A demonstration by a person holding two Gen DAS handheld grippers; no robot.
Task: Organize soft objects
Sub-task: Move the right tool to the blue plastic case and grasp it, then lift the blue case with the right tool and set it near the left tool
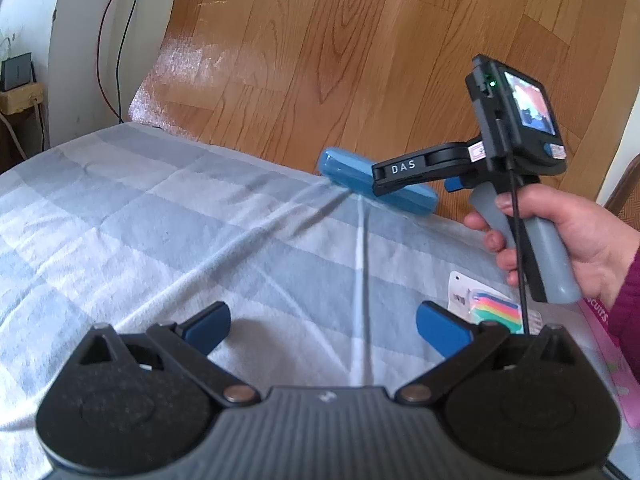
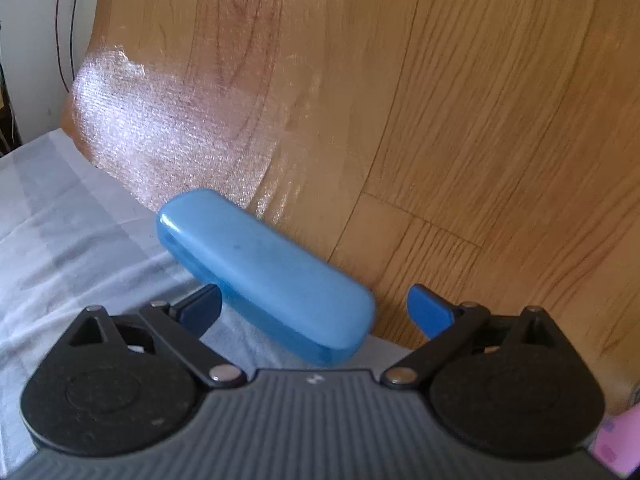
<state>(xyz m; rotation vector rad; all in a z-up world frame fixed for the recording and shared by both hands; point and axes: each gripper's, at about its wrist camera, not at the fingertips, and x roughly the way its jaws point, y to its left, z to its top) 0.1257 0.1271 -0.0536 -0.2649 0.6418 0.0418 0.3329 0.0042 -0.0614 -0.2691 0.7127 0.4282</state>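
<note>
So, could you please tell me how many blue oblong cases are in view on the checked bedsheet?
1: the blue oblong plastic case lies at the checked bedsheet's far edge, between the open right gripper's fingers. Others may be hidden outside the views.

a blue-and-white checked cloth [image 1: 160, 216] covers the surface, creased; beyond it lies a wood-grain floor [image 1: 340, 60] with a bright patch of glare; red and black cables [image 1: 116, 40] hang down a white wall [image 1: 80, 60] at far left; a small dark box [image 1: 16, 71] sits on a pale stand.

Right hand-held gripper [image 1: 378, 179] reaches over the blue case [image 1: 348, 176] at the checked cloth's [image 1: 160, 216] far edge
</note>
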